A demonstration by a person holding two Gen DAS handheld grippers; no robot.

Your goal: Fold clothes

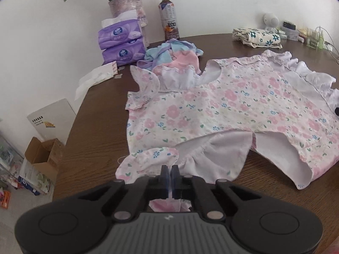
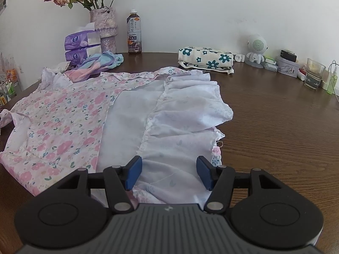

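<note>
A pink floral dress (image 1: 222, 103) lies spread on the brown wooden table (image 1: 95, 139). My left gripper (image 1: 170, 171) is shut on the dress's ruffled sleeve (image 1: 152, 160) at the near edge. In the right wrist view the same dress (image 2: 63, 116) shows its hem turned over, with the pale lining and ruffle (image 2: 180, 127) facing up. My right gripper (image 2: 168, 172) hovers open over that ruffle, with its blue pads (image 2: 133, 173) wide apart and nothing held.
A crumpled blue and pink garment (image 1: 173, 53) lies behind the dress. A folded cream cloth with teal flowers (image 2: 205, 60) sits at the back. Tissue packs (image 1: 120, 44), a vase (image 2: 104, 27), a tea bottle (image 2: 134, 35), a white figurine (image 2: 255, 50) and a glass (image 2: 313, 74) line the wall.
</note>
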